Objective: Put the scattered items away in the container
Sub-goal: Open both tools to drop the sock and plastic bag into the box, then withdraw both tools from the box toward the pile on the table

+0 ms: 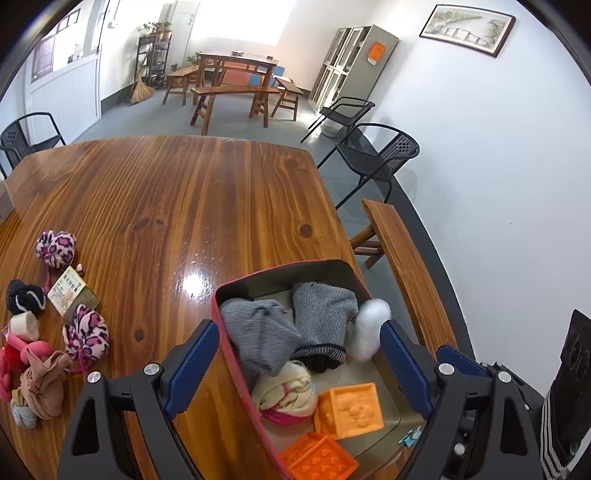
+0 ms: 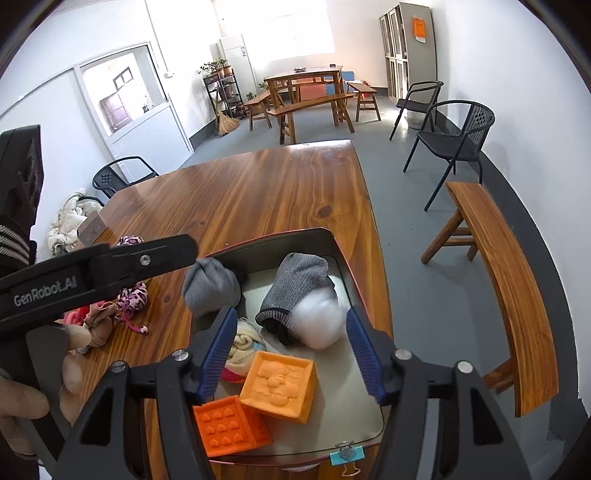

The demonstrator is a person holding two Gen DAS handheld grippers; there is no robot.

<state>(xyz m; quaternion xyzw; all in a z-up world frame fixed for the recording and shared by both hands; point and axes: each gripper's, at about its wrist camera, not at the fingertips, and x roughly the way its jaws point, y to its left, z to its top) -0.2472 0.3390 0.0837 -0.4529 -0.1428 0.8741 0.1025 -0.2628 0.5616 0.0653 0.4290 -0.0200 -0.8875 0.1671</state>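
Bright window [image 1: 240, 18] daylight glares on table [image 1: 195, 280]; fisheye-warped edges.

The left gripper [image 1: 295, 365] is built from black, angular arms, each fitted with silver round-headed screws near the joints. Its two fingers [image 1: 190, 369] are faced with blue ribbed pads. The right gripper [image 2: 291, 354] is made the same way: black arms, silver screws, blue ridged pads on the fingers [image 2: 218, 354]. In the right wrist view, white lettering reading "GenRobot.AI" is printed along the side of the left gripper's black body. Bare skin is seen on the left hand [image 2: 40, 384], and a dark sleeve [image 2: 14, 243] with pale stripes at the cuff is worn.
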